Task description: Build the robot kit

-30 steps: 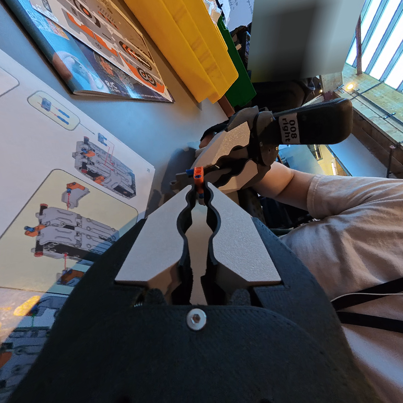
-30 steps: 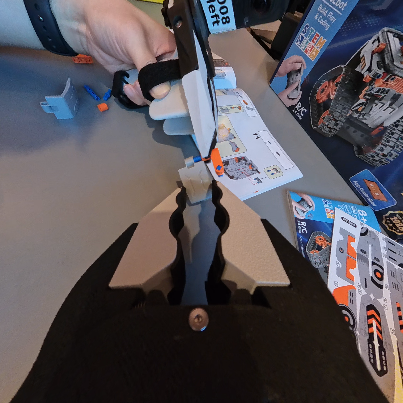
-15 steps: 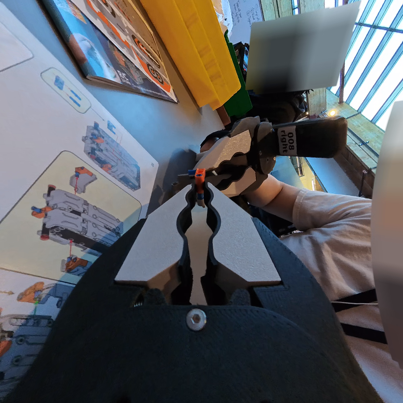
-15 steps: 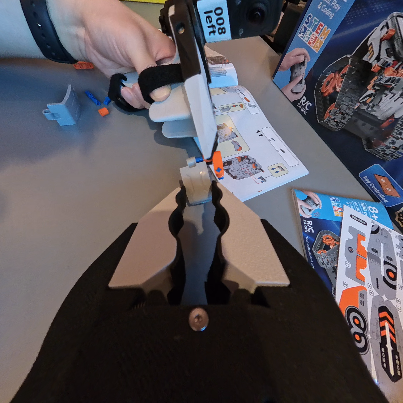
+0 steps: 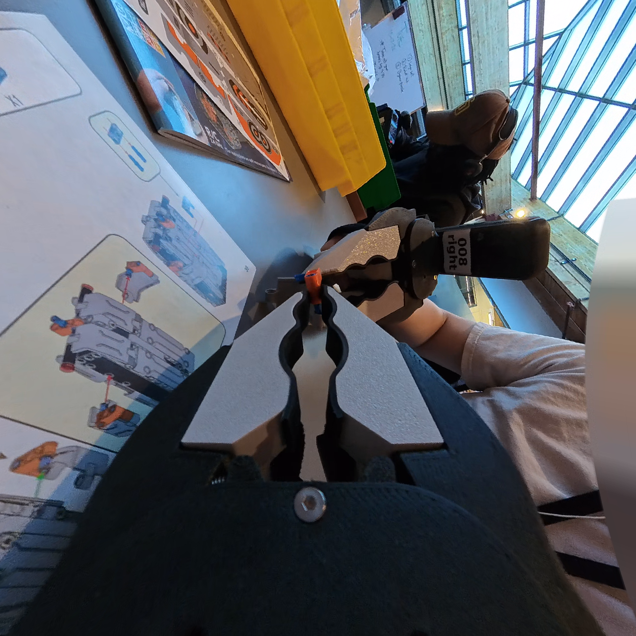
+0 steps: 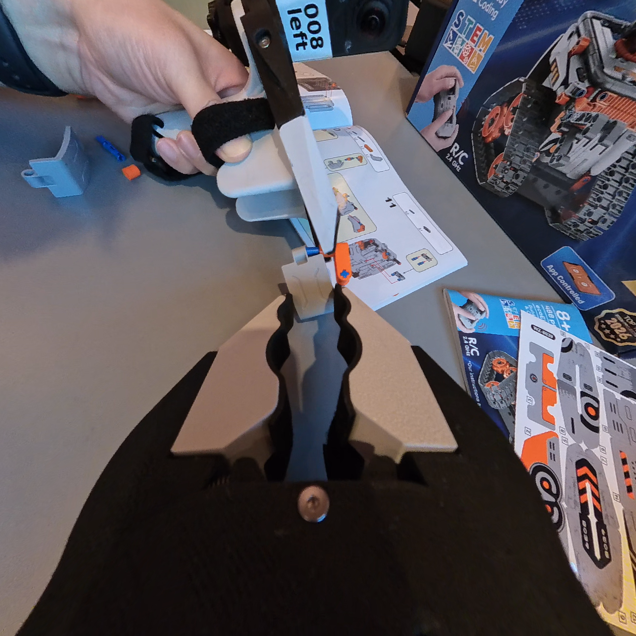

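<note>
Grippers meet tip to tip above the table point(image 6: 137, 309). The left gripper point(image 5: 315, 296), closed, pinches an orange link point(image 6: 341, 263). Its blue pin point(image 6: 312, 251) points sideways into a lug of the grey panel point(image 6: 309, 292), clamped in the right gripper point(image 6: 311, 299).

Two grey curved panels point(image 6: 309, 292), two booklets point(image 6: 389, 220), one sticker sheet point(image 6: 585, 430), one printed box point(image 6: 550, 137), two yellow bins point(image 5: 309, 86).
</note>
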`<state>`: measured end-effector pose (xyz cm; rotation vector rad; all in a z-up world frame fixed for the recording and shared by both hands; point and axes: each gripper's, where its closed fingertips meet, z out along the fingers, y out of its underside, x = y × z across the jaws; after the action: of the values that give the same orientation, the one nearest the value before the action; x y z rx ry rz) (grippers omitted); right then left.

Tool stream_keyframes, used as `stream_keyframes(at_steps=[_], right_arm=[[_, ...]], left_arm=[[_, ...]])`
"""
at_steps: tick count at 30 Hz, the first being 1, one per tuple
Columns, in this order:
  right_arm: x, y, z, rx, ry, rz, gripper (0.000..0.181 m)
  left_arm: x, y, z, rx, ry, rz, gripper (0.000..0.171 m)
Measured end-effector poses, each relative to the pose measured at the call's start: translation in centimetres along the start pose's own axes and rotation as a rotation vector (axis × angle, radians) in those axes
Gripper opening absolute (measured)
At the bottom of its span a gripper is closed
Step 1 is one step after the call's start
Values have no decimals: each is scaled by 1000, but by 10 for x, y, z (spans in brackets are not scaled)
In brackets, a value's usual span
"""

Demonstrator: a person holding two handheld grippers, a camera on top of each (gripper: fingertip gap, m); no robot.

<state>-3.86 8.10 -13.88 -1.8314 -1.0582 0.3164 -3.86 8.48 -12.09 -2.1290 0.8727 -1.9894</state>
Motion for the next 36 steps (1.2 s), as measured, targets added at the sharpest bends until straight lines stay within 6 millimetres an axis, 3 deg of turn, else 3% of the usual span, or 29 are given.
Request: stream_keyframes(at_steps=[36], right_arm=[[-1,2,2,-13,-59,90,23]], left_arm=[[2,2,-3,-38,-81,235,6]])
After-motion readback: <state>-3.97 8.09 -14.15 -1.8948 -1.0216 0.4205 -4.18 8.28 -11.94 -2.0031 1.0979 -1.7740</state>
